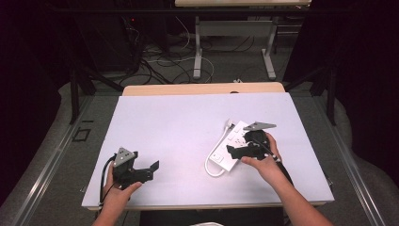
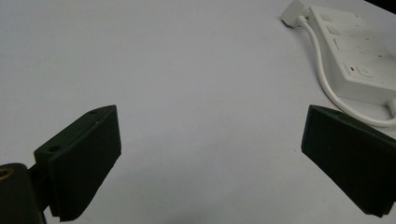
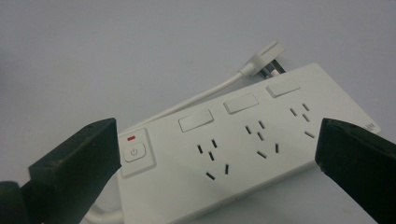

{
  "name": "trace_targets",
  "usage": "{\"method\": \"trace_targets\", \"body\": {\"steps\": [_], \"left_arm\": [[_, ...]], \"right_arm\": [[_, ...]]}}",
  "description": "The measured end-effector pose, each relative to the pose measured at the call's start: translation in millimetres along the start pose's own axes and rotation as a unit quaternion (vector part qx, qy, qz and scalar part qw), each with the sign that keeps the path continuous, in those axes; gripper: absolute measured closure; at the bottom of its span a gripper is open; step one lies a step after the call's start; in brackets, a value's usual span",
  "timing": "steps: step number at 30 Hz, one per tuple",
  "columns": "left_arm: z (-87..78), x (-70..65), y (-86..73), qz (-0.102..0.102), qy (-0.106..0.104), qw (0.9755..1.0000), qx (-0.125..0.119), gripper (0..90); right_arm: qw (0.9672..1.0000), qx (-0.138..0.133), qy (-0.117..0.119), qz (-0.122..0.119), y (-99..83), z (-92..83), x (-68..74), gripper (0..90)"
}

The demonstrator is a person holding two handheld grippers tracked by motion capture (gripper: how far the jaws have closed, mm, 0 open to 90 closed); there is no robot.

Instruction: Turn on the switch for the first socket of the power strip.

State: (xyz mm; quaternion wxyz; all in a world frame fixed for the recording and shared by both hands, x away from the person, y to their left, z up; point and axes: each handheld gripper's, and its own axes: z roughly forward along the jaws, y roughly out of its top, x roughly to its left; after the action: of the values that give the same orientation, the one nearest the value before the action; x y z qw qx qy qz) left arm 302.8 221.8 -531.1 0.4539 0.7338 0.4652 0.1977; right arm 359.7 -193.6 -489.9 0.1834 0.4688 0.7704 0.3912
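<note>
The right gripper (image 3: 212,154) is hovering wide open, holding nothing, over the white power strip (image 3: 252,144); best centring before closing; the left gripper (image 2: 210,163) is idling open and empty, near left.

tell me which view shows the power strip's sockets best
The right gripper view: the power strip fills the frame from close above, with sockets, switches and power button clear. The high view shows the strip small and partly covered by the right gripper. The left gripper view catches one end obliquely.
</note>
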Motion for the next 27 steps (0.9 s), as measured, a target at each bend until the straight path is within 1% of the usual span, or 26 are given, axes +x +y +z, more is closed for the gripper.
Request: {"method": "trace_targets", "body": {"steps": [2,3,4,6,7,8,10,11,14,15,16,18,22,24,27], "left_arm": [[-0.6,0.4,-0.1,-0.001,0.001,1.0000,0.001,4.9],[-0.7,0.6,-0.1,-0.001,0.002,1.0000,0.002,4.9],[-0.9,1.1,-0.2,0.000,0.002,1.0000,0.002,4.9],[-1.3,1.0,-0.4,-0.003,0.003,1.0000,0.002,4.9],[-1.9,1.8,-0.3,0.003,0.006,1.0000,0.003,4.9],[-1.7,1.4,-0.6,-0.002,0.006,1.0000,0.000,4.9],[-2.1,1.3,-0.7,-0.004,0.006,1.0000,0.001,4.9],[-2.3,1.5,-0.7,-0.003,0.006,1.0000,0.001,4.9],[-3.1,2.2,-0.7,0.001,0.009,1.0000,0.002,4.9],[-3.0,1.8,-0.9,-0.004,0.008,1.0000,0.001,4.9],[-3.1,2.0,-0.9,-0.004,0.008,1.0000,0.001,4.9],[-3.3,2.3,-0.9,-0.006,0.009,0.9999,-0.001,4.9],[-3.6,3.0,-1.0,-0.007,0.010,0.9999,-0.002,4.9],[-3.7,3.2,-1.1,-0.008,0.010,0.9999,-0.003,4.9],[-3.6,3.3,-1.1,-0.008,0.011,0.9999,-0.003,4.9]], "right_arm": [[0.9999,-0.006,-0.002,0.015,-6.2,-6.5,-8.1,0.0],[0.9999,-0.006,-0.002,0.015,-6.2,-6.5,-8.1,0.0],[0.9997,-0.008,-0.010,0.022,-9.4,-10.9,-13.2,0.0],[0.9995,-0.009,-0.016,0.027,-12.0,-14.6,-17.5,0.0],[0.9995,-0.009,-0.016,0.027,-12.0,-14.6,-17.5,0.0],[0.9994,-0.011,-0.017,0.028,-13.6,-16.2,-20.1,0.0],[0.9990,-0.011,-0.024,0.035,-17.1,-20.9,-25.4,0.0],[0.9987,-0.013,-0.028,0.039,-20.6,-24.4,-30.0,0.0],[0.9983,-0.014,-0.034,0.045,-23.8,-28.2,-34.1,0.0],[0.9981,-0.015,-0.037,0.048,-25.3,-29.9,-36.2,0.0],[0.9980,-0.016,-0.040,0.047,-26.8,-31.6,-38.7,0.0],[0.9974,-0.018,-0.048,0.050,-29.5,-35.5,-43.1,0.0],[0.9961,-0.023,-0.056,0.064,-34.9,-42.8,-53.3,0.0],[0.9950,-0.024,-0.061,0.075,-37.6,-47.0,-57.6,0.0],[0.9939,-0.025,-0.069,0.082,-42.0,-52.1,-65.2,0.0]]}}
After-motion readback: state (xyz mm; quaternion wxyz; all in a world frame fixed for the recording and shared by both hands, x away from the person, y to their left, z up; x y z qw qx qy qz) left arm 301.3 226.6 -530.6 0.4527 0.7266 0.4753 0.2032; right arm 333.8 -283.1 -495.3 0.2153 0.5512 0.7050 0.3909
